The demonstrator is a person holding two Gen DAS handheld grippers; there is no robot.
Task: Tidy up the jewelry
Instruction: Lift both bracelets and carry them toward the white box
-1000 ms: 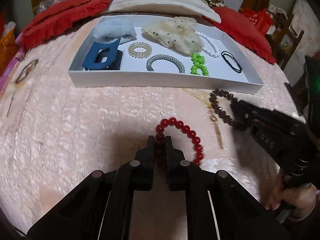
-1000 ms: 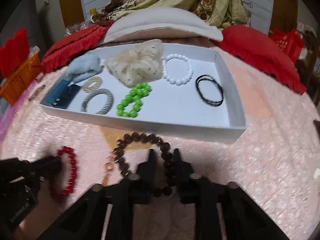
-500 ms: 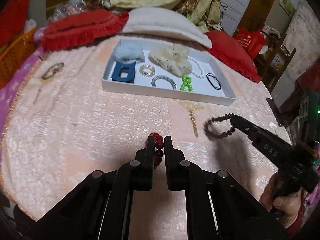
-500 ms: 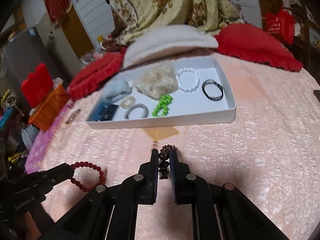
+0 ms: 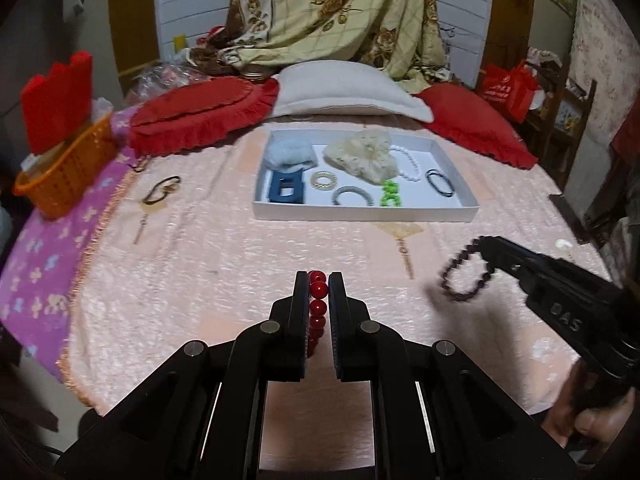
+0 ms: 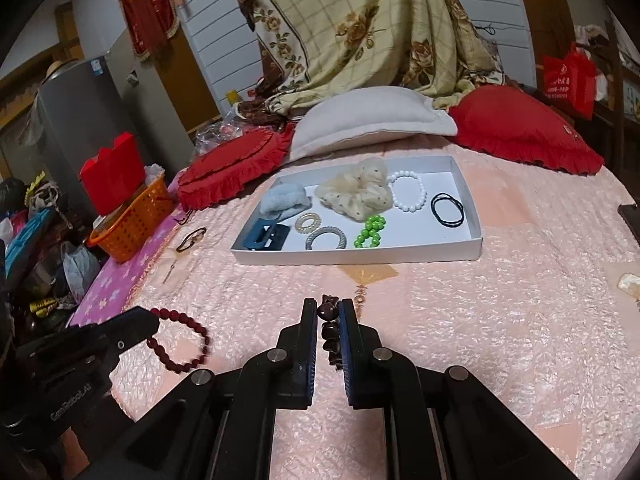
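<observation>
So at this point you had a bracelet in each claw and both were up off the pink bedspread (image 5: 168,280), mid-carry toward the white tray (image 6: 360,257) further back. On the left, your left gripper (image 5: 318,280) was clamped tight on the red bead bracelet (image 5: 318,308), the loop hanging between the pads. Over on the right, your right gripper (image 6: 329,304) was pinched shut on the dark brown bead bracelet (image 6: 330,332), dangling the same way. The tray already held scrunchies, a blue claw clip (image 6: 266,237), the green beads (image 6: 370,232) and a white bead bracelet (image 6: 407,192). Next I'd say you needed to clear the tray's front wall and drop each into bare white floor, probably the open patch near the black hair ties (image 6: 448,209).
</observation>
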